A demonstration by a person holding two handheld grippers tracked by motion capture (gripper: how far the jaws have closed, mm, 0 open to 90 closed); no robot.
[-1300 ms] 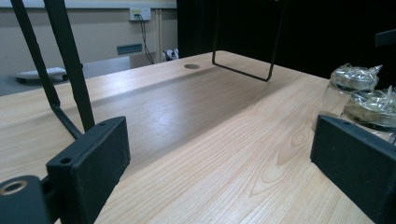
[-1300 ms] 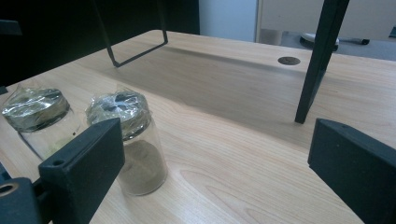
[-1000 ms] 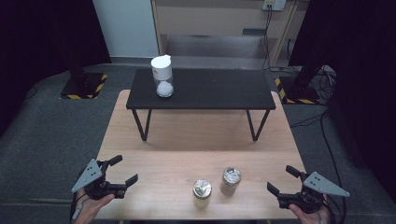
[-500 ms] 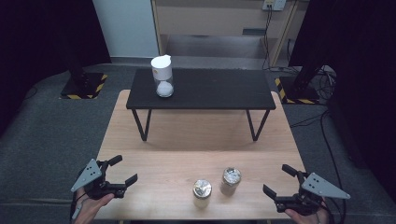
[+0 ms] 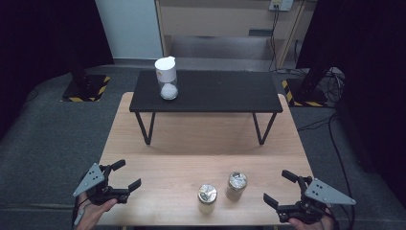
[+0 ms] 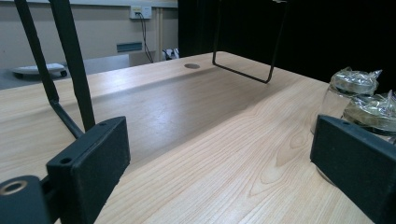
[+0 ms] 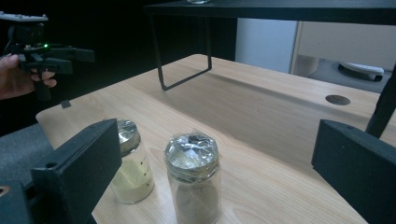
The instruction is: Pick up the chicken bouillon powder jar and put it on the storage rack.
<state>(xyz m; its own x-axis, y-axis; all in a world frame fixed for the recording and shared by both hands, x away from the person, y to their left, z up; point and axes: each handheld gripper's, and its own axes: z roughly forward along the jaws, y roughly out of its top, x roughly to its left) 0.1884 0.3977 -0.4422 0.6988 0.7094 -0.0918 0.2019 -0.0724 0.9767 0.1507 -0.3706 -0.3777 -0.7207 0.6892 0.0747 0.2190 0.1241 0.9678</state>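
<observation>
Near the front edge of the counter stood two foil-capped jars, and with your right hand-held gripper and left hand-held gripper both spread wide and empty, you did best squaring one on a jar.

No readable text in any view

The white-lidded jar on the black bench carries a small orange mark near its lid, too small to read; the two foil-capped jars bear no legible label; the yellow-and-black hazard stripes on the stand bases are plain patterns without lettering.
</observation>
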